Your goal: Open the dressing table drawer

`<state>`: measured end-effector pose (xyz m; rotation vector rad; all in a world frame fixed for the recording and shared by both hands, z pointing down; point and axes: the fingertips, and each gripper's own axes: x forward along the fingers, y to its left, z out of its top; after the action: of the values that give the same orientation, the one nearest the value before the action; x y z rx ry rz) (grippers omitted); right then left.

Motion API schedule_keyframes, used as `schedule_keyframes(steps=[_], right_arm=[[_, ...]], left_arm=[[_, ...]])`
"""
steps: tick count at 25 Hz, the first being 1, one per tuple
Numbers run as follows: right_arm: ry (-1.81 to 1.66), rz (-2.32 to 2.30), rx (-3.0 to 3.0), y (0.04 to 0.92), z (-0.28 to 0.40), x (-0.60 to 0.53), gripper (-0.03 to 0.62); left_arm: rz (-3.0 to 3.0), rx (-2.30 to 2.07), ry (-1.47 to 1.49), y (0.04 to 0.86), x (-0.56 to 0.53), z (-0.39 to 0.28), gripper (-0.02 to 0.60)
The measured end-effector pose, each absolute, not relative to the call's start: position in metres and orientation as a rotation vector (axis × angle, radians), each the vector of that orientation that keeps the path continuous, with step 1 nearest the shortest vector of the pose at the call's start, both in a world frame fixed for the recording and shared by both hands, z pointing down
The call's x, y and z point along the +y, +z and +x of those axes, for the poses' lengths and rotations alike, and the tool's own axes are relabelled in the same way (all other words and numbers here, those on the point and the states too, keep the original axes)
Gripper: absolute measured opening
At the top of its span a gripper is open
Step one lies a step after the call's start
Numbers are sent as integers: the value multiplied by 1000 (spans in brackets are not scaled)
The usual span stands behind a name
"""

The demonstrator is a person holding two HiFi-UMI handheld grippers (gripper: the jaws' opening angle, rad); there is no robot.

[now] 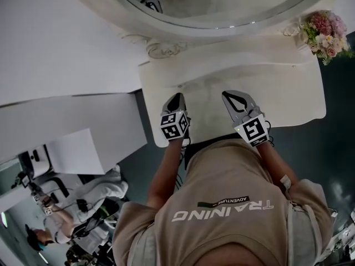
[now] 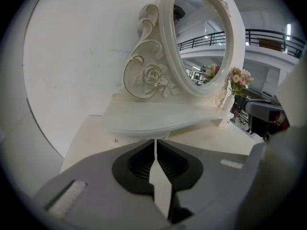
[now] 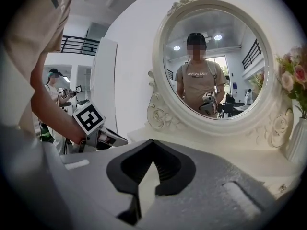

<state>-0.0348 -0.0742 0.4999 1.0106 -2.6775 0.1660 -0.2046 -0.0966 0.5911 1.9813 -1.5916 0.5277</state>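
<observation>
The cream dressing table [image 1: 288,93] has an oval mirror [image 1: 222,4] at its back and a low raised shelf [image 2: 163,119] under it. No drawer front shows in any view; the table top hides it in the head view. My left gripper [image 1: 177,97] hangs over the table's front left part, its jaws only a narrow slit apart and nothing between them [image 2: 155,142]. My right gripper [image 1: 227,95] hovers beside it, over the middle of the front edge, shut and empty [image 3: 152,142]. The left gripper's marker cube [image 3: 88,119] shows in the right gripper view.
A bunch of pink flowers [image 1: 324,33] in a white vase [image 3: 297,143] stands at the table's back right corner. A white wall panel [image 1: 55,49] and a white box [image 1: 72,151] lie left of the table. Other people [image 1: 72,204] stand behind at the lower left.
</observation>
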Motion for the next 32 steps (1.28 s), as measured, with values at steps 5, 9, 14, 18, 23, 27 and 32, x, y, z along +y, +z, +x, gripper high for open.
schedule_keyframes(steps=[5,9,14,18,23,27,32], right_arm=[[243,1037,-2656,505,-20,-80,3],[273,1026,-2646,510,-12,-80,3],[273,1004,-2638,514,-6,-80,3],[284,986,-2633,519,-1,-81,3],[306,994,-2638,520,3,-87,3],[319,989,-2647,520,3,-91,3],[326,986,-2659,519,2,-97,3]], left_arm=[[1939,-1596,577,614,-109,-205,89],[1874,-1642,612,631,-121,-210,136],[1834,-1686,663,643,-132,-214,156],[1829,-1705,675,644,-138,-214,156],[1824,-1736,679,645,-144,-218,121],[1827,-1735,690,646,-143,-216,118],[1829,-1732,693,645,-143,-215,118]])
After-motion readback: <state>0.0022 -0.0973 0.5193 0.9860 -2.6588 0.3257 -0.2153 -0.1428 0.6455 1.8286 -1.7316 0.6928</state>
